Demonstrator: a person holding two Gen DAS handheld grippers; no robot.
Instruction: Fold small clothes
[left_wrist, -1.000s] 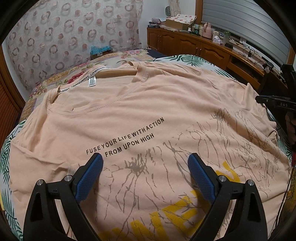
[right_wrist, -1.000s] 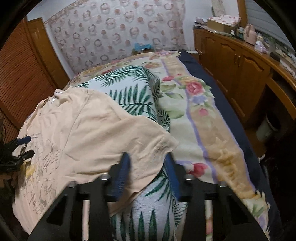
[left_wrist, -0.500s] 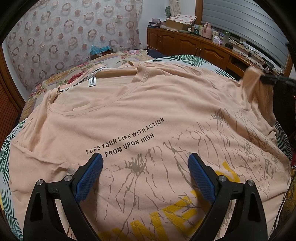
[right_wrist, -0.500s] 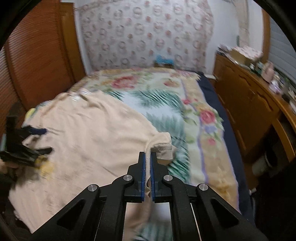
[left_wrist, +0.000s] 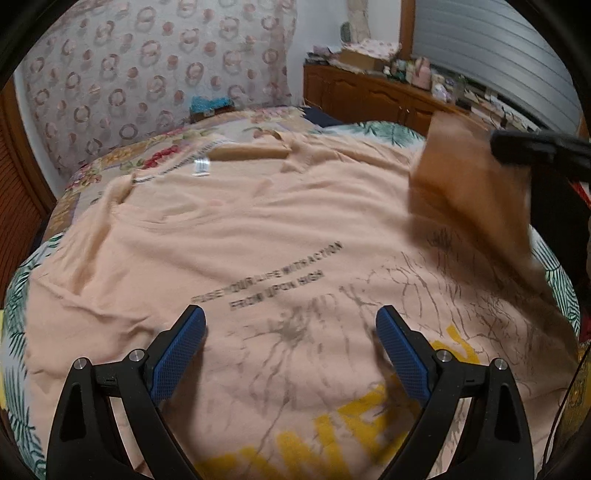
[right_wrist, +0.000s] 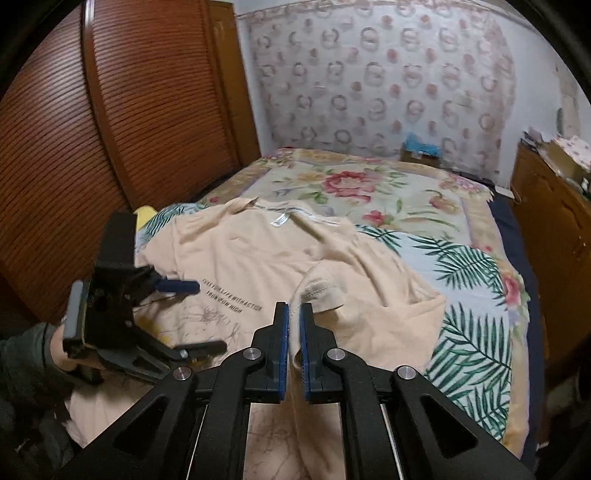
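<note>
The peach T-shirt (right_wrist: 258, 258) lies chest-up on the bed (right_wrist: 472, 266), and the right hand-held gripper (right_wrist: 293, 332) has its sleeve (right_wrist: 321, 291) between nearly closed jaws that have just opened slightly, the cloth lifted clear of the bed and hanging from the pads. The left hand-held gripper (left_wrist: 291, 345) hovers with its jaws wide, empty, above the printed chest, its tips just short of the lines of text (left_wrist: 273, 280). To do this fold well, the right one should likely carry the sleeve across toward the left one, keep the cloth taut, and lay it flat inside the shirt's edge. A loosening grip could drop the sleeve early.
</note>
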